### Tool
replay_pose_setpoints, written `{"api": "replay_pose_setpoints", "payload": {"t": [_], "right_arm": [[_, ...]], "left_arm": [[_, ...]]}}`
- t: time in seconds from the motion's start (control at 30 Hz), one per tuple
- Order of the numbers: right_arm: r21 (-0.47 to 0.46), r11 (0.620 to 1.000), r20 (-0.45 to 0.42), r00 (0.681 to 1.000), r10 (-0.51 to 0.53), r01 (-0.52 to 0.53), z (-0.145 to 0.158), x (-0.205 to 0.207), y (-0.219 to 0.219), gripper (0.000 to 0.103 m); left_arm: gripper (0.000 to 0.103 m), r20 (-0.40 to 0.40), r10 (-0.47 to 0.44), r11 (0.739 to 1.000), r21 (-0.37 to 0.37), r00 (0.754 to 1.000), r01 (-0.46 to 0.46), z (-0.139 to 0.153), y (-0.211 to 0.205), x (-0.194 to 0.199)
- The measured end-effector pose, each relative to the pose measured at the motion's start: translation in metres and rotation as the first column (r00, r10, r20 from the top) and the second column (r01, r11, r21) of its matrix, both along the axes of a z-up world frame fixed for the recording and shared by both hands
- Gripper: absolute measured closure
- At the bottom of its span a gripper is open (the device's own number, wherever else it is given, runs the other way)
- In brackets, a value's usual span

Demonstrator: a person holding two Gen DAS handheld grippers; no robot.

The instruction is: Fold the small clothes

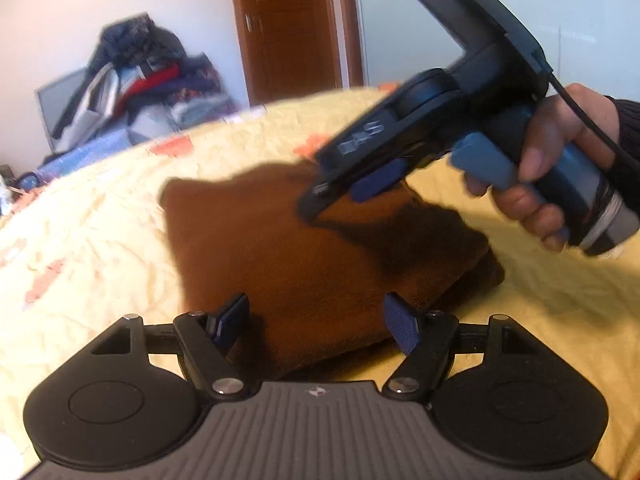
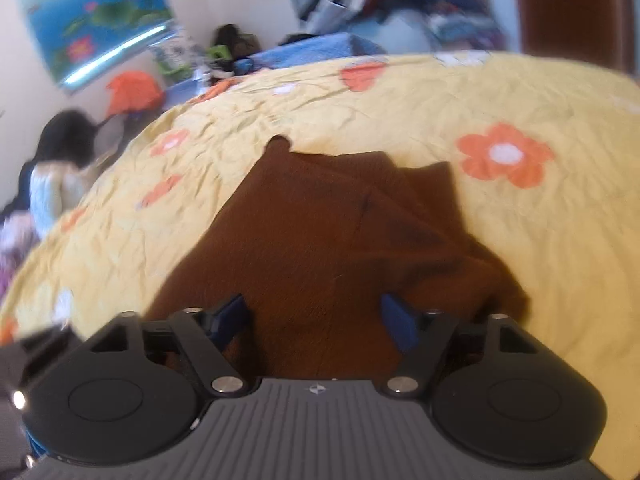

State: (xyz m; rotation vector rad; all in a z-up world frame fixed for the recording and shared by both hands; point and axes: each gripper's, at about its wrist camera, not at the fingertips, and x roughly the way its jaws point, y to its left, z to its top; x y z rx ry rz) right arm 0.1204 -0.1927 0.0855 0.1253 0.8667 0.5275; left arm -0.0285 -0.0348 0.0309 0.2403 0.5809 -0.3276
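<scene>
A brown cloth (image 1: pixel 304 248) lies folded on the yellow flowered bedspread (image 1: pixel 100 220). My left gripper (image 1: pixel 316 320) stands open at the cloth's near edge, its blue pads (image 1: pixel 402 322) apart with the cloth lying flat between them. A hand (image 1: pixel 560 168) holds my right gripper (image 1: pixel 320 200) over the cloth's far right part, tips close to the fabric. In the right wrist view the same brown cloth (image 2: pixel 320 240) shows several overlapping layers on the right, and my right gripper (image 2: pixel 314 320) is open above its near part, pads not pressing it.
The bedspread (image 2: pixel 560 240) spreads wide around the cloth. A heap of clothes (image 1: pixel 136 80) is piled beyond the bed, next to a wooden door (image 1: pixel 288 28). A person (image 2: pixel 56 176) sits off the bed's left side, under a wall picture (image 2: pixel 92 12).
</scene>
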Motion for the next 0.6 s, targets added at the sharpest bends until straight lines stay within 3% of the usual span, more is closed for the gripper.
{"api": "replay_pose_setpoints", "payload": {"t": [0.07, 0.2, 0.27, 0.33, 0.37, 0.4, 0.43, 0.5, 0.6], "right_arm": [[-0.005, 0.999, 0.021, 0.999, -0.044, 0.044, 0.017, -0.015, -0.008, 0.032], [0.126, 0.992, 0.014, 1.0, 0.007, -0.008, 0.026, -0.051, -0.021, 0.03], [0.068, 0.997, 0.002, 0.999, 0.043, -0.043, 0.012, -0.06, -0.013, 0.031], [0.033, 0.996, 0.026, 0.996, 0.08, -0.081, -0.008, -0.06, -0.014, 0.034], [0.063, 0.995, 0.038, 0.996, 0.077, -0.079, -0.01, -0.06, -0.02, 0.043], [0.088, 0.995, 0.01, 0.999, 0.039, -0.04, -0.007, -0.056, -0.027, 0.052], [0.089, 0.996, -0.012, 1.0, 0.002, -0.001, -0.001, -0.057, -0.029, 0.052], [0.05, 0.998, 0.013, 1.0, -0.027, 0.027, 0.017, -0.07, -0.029, 0.037], [0.047, 0.998, 0.072, 0.996, 0.048, -0.051, 0.03, -0.101, -0.021, 0.027]], "left_arm": [[0.029, 0.016, 0.004, 1.0, 0.018, 1.0, -0.005, 0.0, 0.008, -0.013], [0.029, -0.064, 0.006, 0.999, 0.042, 0.998, -0.003, -0.017, 0.006, -0.014], [0.024, -0.08, 0.006, 0.998, 0.068, 0.997, 0.0, -0.028, -0.001, -0.006], [0.019, -0.067, 0.016, 0.997, 0.072, 0.998, -0.012, -0.031, -0.003, -0.004], [0.019, -0.081, 0.026, 0.997, 0.069, 0.996, -0.02, -0.028, -0.004, -0.005], [0.019, -0.084, 0.029, 0.998, 0.059, 0.996, -0.024, -0.022, -0.003, -0.01], [0.019, -0.075, 0.026, 0.999, 0.039, 0.997, -0.023, -0.014, 0.0, -0.015], [0.019, -0.067, 0.015, 1.0, -0.001, 0.998, -0.015, -0.004, 0.008, -0.028], [0.019, -0.076, 0.035, 0.999, -0.013, 0.996, -0.037, -0.003, 0.012, -0.031]]}}
